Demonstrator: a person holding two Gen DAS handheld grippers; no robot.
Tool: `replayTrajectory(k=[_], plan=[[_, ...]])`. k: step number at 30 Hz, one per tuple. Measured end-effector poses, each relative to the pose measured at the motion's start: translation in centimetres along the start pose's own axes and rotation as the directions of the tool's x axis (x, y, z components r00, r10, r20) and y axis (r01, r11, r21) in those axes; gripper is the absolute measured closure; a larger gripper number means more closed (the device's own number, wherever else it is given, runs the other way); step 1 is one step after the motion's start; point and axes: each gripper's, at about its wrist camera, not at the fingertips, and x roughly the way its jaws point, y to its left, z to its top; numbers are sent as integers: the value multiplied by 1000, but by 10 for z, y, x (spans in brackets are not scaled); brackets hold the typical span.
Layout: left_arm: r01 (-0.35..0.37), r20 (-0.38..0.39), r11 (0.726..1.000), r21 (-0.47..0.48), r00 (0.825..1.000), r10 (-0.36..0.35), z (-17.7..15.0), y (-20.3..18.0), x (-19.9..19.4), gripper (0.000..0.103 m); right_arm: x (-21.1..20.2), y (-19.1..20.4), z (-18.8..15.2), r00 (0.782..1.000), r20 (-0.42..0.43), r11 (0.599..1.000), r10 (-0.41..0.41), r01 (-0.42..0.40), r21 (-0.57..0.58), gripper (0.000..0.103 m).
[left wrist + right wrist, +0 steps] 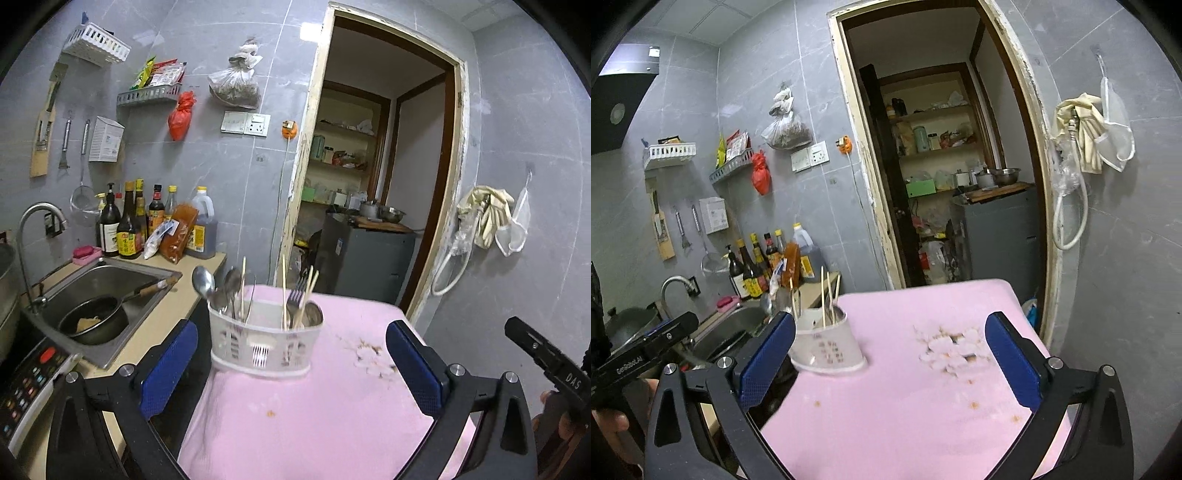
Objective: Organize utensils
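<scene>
Here, the left tool (291,363) hung with its blue pads spread wide and nothing between them, aimed straight at the white utensil caddy (264,341). The right tool (890,363) was likewise spread and empty, held over the pink worktop (905,406) with the caddy just beyond its left finger (766,363).

The caddy stood upright near the far left corner of the worktop, close to the edge beside the sink (110,295). It looked like thin slotted plastic, so probably light and somewhat flexible; a squeeze across its walls would likely flex it, and its tall load could tip it, so a hold low on the body or on the rim seemed safer. The utensils would handle differently: the metal spoons (205,284) and the fork (297,295) stiff, smooth and likely slippery, best pinched across the flat of the handle; the chopsticks (283,291) thin, light and liable to roll or twist between the pads, best taken around mid-length.

In looks, the caddy was oval with two compartments. Spoons and one chopstick stood bowls-up in the left side; the fork, several pale chopsticks and another spoon leaned in the right. A patch of crumbs and stains (953,350) lay on the worktop, well apart from the caddy.
</scene>
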Motion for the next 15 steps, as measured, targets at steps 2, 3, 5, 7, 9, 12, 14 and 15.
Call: replayTrajectory(k=[2, 3, 5, 7, 9, 12, 14, 15], plan=[[-4, -10, 1000, 12, 1000, 4, -8, -4, -11, 0, -12, -2, -7, 1000, -13, 1000, -3, 3, -11, 2], [-6, -13, 1000, 18, 1000, 7, -11, -5, -14, 0, -18, -3, -12, 1000, -22, 1000, -4, 4, -16, 2], [-12, -26, 1000, 28, 1000, 12, -21, -8, -24, 0, -27, -5, -18, 999, -35, 1000, -6, 5, -25, 2], [-14, -34, 999, 29, 999, 15, -28, -9, -31, 0, -35, -6, -25, 999, -49, 1000, -8, 7, -27, 2], [-19, -42, 999, 31, 999, 20, -36, -10, -39, 0, -42, -7, -31, 998, -63, 1000, -11, 9, -24, 2], [-31, -53, 999, 42, 998, 34, -49, -12, -48, 0, -52, -8, -40, 997, -74, 1000, -17, 16, -21, 2], [-43, -60, 998, 47, 997, 46, -56, -12, -53, 0, -58, -10, -47, 996, -84, 1000, -20, 19, -19, 2], [-46, -65, 998, 45, 997, 49, -61, -12, -56, 0, -60, -11, -48, 996, -87, 1000, -21, 20, -18, 2]])
